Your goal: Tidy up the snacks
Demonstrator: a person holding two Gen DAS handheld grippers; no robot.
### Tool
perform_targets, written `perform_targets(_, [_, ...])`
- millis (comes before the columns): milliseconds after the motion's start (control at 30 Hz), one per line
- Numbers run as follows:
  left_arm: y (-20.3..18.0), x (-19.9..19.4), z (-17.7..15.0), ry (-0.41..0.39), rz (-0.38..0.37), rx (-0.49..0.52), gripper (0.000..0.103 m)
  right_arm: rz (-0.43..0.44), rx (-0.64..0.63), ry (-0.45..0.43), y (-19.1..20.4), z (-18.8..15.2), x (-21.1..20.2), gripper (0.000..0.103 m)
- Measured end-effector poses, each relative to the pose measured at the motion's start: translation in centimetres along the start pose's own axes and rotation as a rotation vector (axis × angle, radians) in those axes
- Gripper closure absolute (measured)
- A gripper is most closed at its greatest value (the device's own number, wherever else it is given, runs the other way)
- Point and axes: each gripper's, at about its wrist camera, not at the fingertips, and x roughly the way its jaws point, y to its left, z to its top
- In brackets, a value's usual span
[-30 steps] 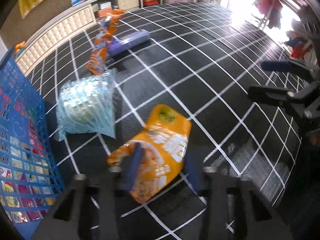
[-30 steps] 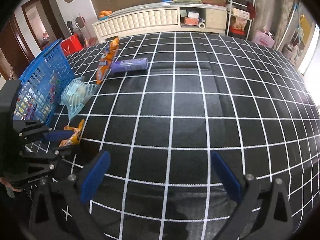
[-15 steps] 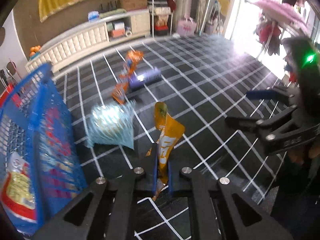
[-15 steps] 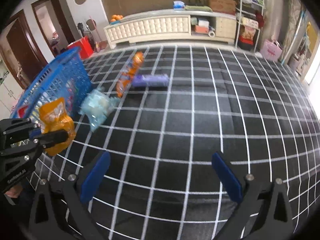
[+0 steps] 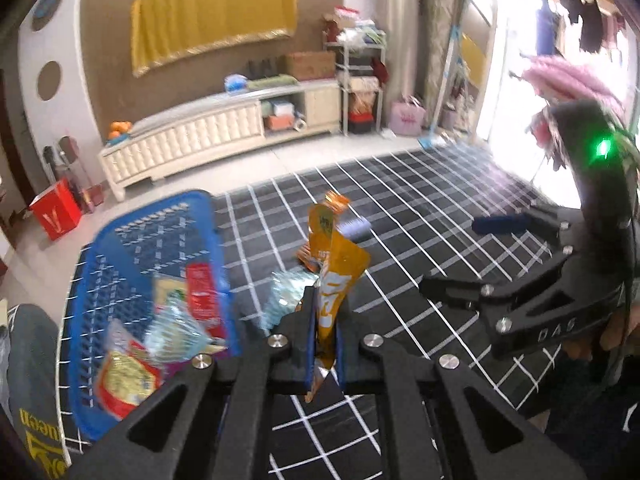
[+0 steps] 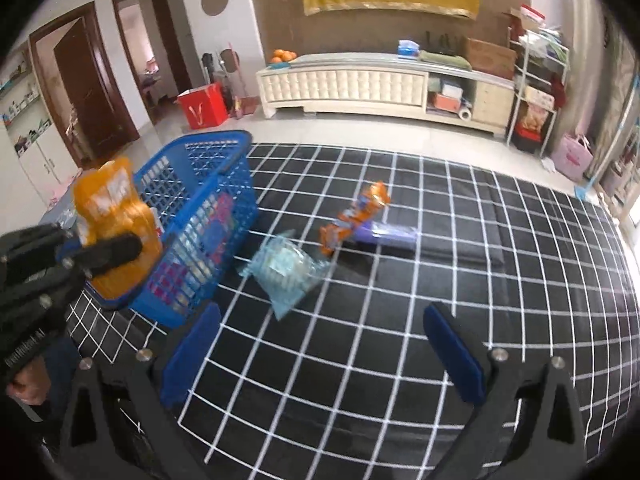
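Observation:
My left gripper (image 5: 322, 336) is shut on a yellow-orange snack bag (image 5: 334, 276) and holds it upright in the air, just right of the blue basket (image 5: 120, 248). In the right wrist view the same bag (image 6: 114, 232) hangs in the left gripper (image 6: 102, 254) in front of the near end of the basket (image 6: 224, 184). The basket holds several snack packs. On the black grid mat lie a light-blue clear bag (image 6: 286, 266), an orange snack bag (image 6: 356, 216) and a purple pack (image 6: 390, 234). My right gripper (image 6: 320, 354) is open and empty above the mat.
The black mat with white grid lines (image 6: 440, 280) covers the floor. A white cabinet (image 6: 360, 84) stands along the far wall, a red box (image 6: 202, 106) to its left. The right gripper shows in the left wrist view (image 5: 472, 256), to the right of the held bag.
My left gripper closed on the yellow-orange bag on the mat, then lifted it and carried it up beside the blue basket. The right gripper rose and stayed open.

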Motion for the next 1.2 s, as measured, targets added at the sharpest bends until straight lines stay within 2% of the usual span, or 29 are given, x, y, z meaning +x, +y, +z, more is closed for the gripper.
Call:
perform_targets(100, [2.1,-1.0,0.3,-0.024,0.036,-0.046,0.096,0.008,-0.041,0.014,1.3,0.8,1.2,0.000])
perform_targets(300, [6.8,0.2,-0.4,0.013,0.138,-0.133,0.096,0.002,-0.153,0.074,3.3,1.8,5.1,0.000])
perform_targets(633, [10.9,2.5,-1.4,0.073,0.180,-0.233,0.096,0.046,-0.250,0.206,4.4,2.7,13.2,0.000])
perform_targets(767, [11.6,4.4,-1.7,0.141,0.172,-0.238,0.096,0.064,-0.272,0.255,5.0,2.6,15.7,0.000])
perform_targets(967, [12.3,5.4,-1.7,0.165,0.175,-0.241,0.096,0.050,-0.343,0.288,5.6,2.0,18.1,0.001])
perform_targets(1000, [12.3,5.4,-1.6,0.164,0.178,-0.238,0.096,0.055,-0.362,0.290,5.7,1.9,18.5,0.002])
perform_targets(1067, [12.3,5.6,-1.5,0.164,0.195,-0.234,0.095,0.057,-0.371,0.300,5.7,1.8,18.9,0.011])
perform_targets(1133, [12.5,6.1,-1.4,0.186,0.181,-0.249,0.095,0.071,-0.368,0.310,5.6,1.7,19.1,0.026])
perform_targets(1200, [12.9,6.6,-1.5,0.200,0.196,-0.266,0.086,0.075,-0.360,0.298,5.5,1.6,18.7,0.029])
